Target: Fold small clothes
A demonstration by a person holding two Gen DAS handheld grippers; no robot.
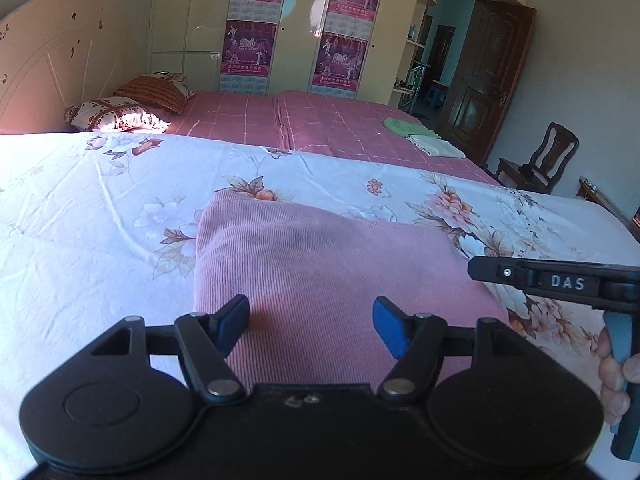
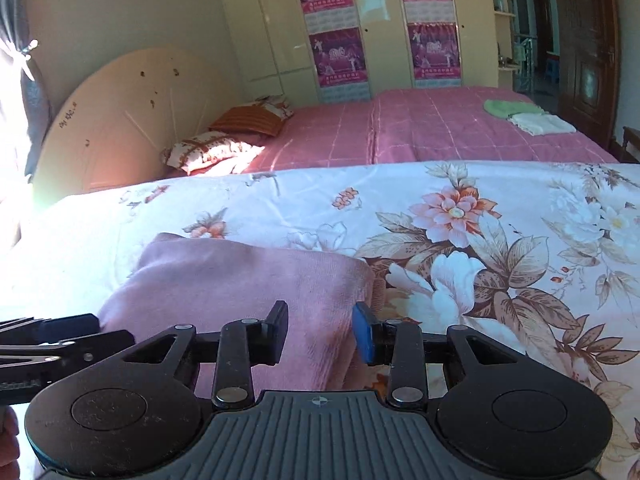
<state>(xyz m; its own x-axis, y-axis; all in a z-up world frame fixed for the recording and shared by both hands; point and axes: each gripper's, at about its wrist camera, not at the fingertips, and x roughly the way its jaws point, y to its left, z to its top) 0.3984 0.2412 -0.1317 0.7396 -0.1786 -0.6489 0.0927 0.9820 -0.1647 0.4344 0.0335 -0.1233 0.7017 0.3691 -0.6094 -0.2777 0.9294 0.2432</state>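
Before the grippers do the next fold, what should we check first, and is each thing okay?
1. Pink garment lies flat on the floral sheet: ok, it looks smooth and already folded over.
2. Left gripper let go: ok, its jaws stand wide apart above the cloth.
3. Right gripper let go: ok, jaws apart, nothing pinched, cloth edge lies below them.
4. The two grippers are out of each other's way: ok, side by side, not touching.
5. Near edge of the garment lined up: cannot tell, the grippers hide it.
6. Room on the sheet beside the garment: ok, bare sheet on both sides.
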